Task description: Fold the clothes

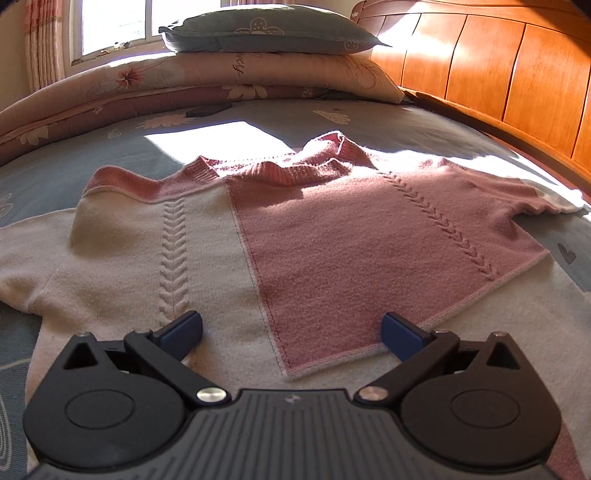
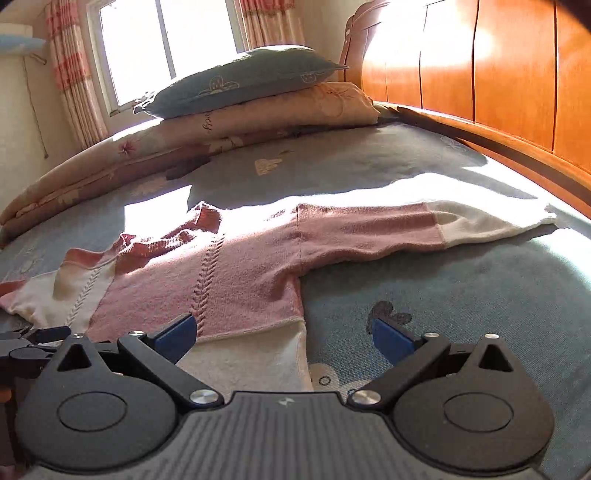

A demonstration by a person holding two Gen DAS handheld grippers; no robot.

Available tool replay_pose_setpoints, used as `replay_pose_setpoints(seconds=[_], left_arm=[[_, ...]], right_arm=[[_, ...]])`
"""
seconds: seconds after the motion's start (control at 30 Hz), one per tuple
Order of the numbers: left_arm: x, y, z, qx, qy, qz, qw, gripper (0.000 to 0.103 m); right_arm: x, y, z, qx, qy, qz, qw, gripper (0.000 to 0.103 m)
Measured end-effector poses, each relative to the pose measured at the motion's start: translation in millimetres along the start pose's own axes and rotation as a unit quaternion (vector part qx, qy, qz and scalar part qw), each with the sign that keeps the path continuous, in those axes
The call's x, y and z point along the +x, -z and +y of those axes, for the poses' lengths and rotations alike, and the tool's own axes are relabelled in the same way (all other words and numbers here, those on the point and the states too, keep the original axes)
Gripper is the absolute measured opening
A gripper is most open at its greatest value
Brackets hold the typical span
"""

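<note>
A pink and cream knit sweater (image 1: 332,236) lies flat on the bed, collar toward the pillows. In the right wrist view the same sweater (image 2: 243,273) shows one long sleeve (image 2: 406,232) stretched out to the right, ending in a cream cuff. My left gripper (image 1: 291,334) hovers open over the sweater's lower body, blue fingers spread wide with nothing between them. My right gripper (image 2: 282,338) is open too, above the sweater's right bottom corner and the bedsheet. The left gripper's black body (image 2: 22,347) peeks in at the left edge of the right wrist view.
A blue-grey patterned bedsheet (image 2: 461,302) covers the bed. A folded floral quilt (image 1: 184,85) with a blue pillow (image 1: 266,29) on top lies at the far end. An orange wooden headboard (image 1: 498,74) runs along the right. A window (image 2: 162,48) with curtains is behind.
</note>
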State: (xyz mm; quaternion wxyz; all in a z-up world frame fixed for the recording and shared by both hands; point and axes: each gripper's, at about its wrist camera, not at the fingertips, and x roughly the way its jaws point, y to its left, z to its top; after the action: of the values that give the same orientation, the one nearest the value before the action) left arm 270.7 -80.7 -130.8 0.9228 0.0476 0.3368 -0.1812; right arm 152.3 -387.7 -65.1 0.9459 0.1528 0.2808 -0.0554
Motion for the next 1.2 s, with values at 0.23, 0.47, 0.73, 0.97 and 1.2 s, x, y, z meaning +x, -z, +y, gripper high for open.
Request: replay_pose_setpoints(seconds=[0.23, 0.47, 0.73, 0.97, 1.2], left_arm=[[1.7, 0.1, 1.3, 0.001, 0.002, -0.003, 1.0000, 0.102], [2.1, 0.4, 1.7, 0.002, 0.004, -0.004, 1.0000, 0.102], [1.9, 0.7, 2.0, 0.002, 0.004, -0.004, 1.0000, 0.102], [1.8, 0.8, 1.7, 0.002, 0.005, -0.004, 1.0000, 0.102], [1.6, 0.7, 1.4, 0.003, 0.004, -0.004, 1.0000, 0.102]], right_arm=[[74.0, -64.5, -26.5, 0.080, -0.106, 0.007, 0.991, 0.103], [131.5, -57.1, -63.4, 0.129, -0.096, 0.057, 0.985, 0.100], [122.3, -74.5, -97.5, 0.134, -0.028, 0.033, 0.990, 0.102], [140.4, -79.9, -99.2, 0.078, -0.003, 0.080, 0.994, 0.102], [109.0, -101.8, -126.8, 0.052, 0.092, 0.049, 0.993, 0.101]])
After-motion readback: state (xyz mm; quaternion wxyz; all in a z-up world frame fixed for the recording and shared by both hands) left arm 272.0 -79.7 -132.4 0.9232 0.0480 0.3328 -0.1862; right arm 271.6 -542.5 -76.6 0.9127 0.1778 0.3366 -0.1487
